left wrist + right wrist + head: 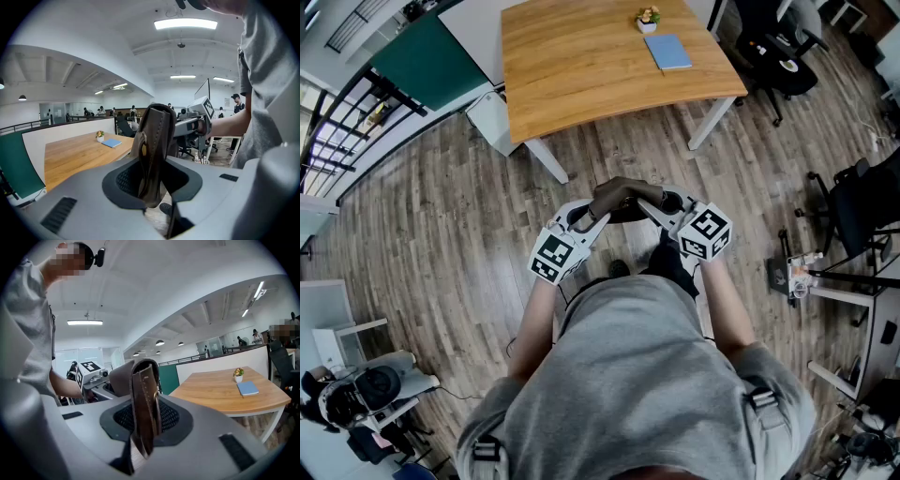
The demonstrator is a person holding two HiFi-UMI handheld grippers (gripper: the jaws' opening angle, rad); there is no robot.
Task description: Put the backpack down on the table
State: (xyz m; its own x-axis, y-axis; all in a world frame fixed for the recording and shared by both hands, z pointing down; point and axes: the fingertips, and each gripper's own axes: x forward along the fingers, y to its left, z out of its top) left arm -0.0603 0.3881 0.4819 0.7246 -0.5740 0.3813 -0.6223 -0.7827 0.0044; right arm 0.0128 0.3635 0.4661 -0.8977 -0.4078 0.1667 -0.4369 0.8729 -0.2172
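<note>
A brown leather strap (623, 194), the backpack's handle, arches between my two grippers just in front of my chest. My left gripper (584, 223) is shut on the strap's left end, and the strap (154, 150) stands upright between its jaws. My right gripper (667, 210) is shut on the other end, where the strap (144, 404) fills the gap between its jaws. A dark shape (673, 264) hangs below between my arms; I cannot tell whether it is the bag's body. The wooden table (581, 75) stands a step ahead of me.
On the table's far right lie a blue notebook (668, 52) and a small potted plant (648, 19). A white cabinet (492, 122) sits under its left side. Black office chairs (778, 52) stand at the right, a green partition (427, 61) at the left.
</note>
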